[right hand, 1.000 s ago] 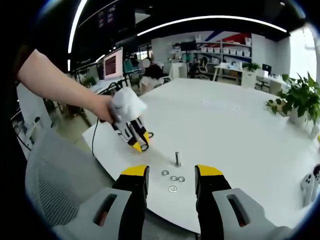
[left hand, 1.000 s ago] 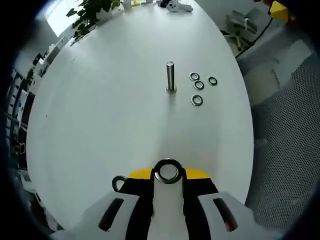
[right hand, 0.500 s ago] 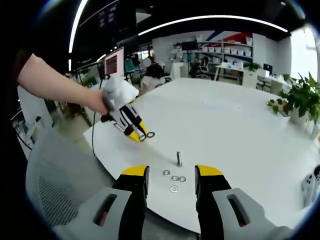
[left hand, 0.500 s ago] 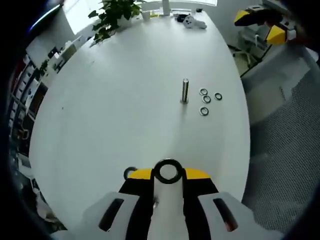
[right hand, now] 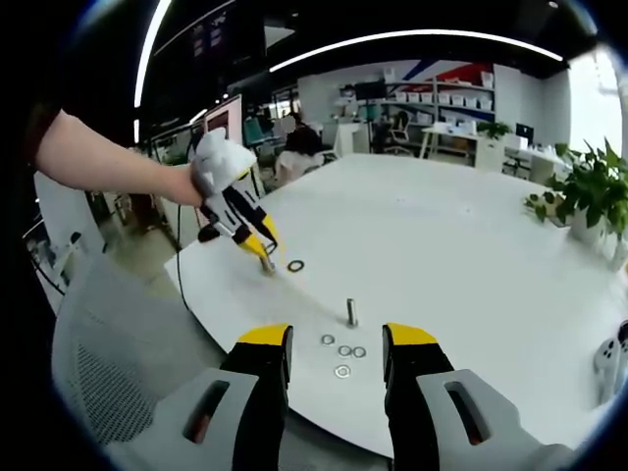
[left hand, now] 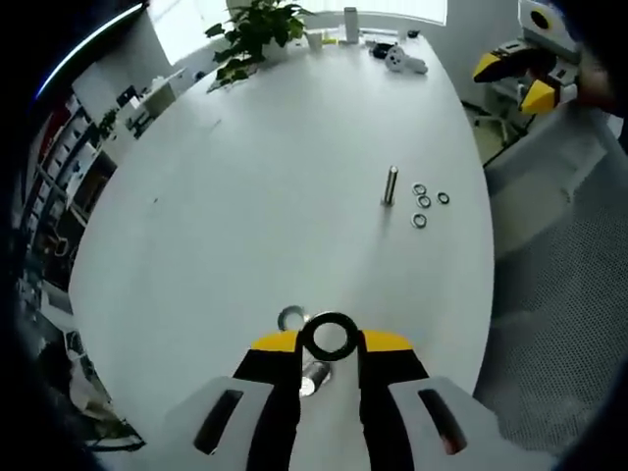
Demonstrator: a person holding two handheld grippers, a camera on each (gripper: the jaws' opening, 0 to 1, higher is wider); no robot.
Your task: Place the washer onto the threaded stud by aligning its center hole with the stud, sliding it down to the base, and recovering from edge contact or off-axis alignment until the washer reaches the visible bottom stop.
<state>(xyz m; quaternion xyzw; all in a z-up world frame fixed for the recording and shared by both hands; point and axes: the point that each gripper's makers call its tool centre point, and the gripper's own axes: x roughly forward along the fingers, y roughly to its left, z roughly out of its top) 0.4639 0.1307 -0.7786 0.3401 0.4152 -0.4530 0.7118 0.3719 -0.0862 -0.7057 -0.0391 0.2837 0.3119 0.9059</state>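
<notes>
The steel threaded stud (left hand: pixel 391 185) (right hand: pixel 350 312) stands upright on the white table (left hand: pixel 245 196), near its edge. Several loose washers (left hand: pixel 424 201) (right hand: pixel 341 354) lie just beside the stud. One more washer (left hand: pixel 290 318) (right hand: pixel 295 266) lies alone on the table under my left gripper. My left gripper (left hand: pixel 329 339) (right hand: pixel 263 255) is shut on a washer (left hand: pixel 329 337) held flat between its yellow tips, above the table and well short of the stud. My right gripper (right hand: pixel 337 339) is open with nothing in it, hovering over the table edge with the stud beyond its tips.
A grey mesh chair (left hand: pixel 559 294) (right hand: pixel 108 363) stands off the table edge. A potted plant (left hand: pixel 257 22) (right hand: pixel 589 196) and a white controller (left hand: pixel 400 59) sit at the table's far end. A person's forearm (right hand: pixel 108 162) holds the left gripper.
My left gripper has lifted and drawn back from the stud with the washer still in it. The lone washer stays on the table. The right gripper has not moved.
</notes>
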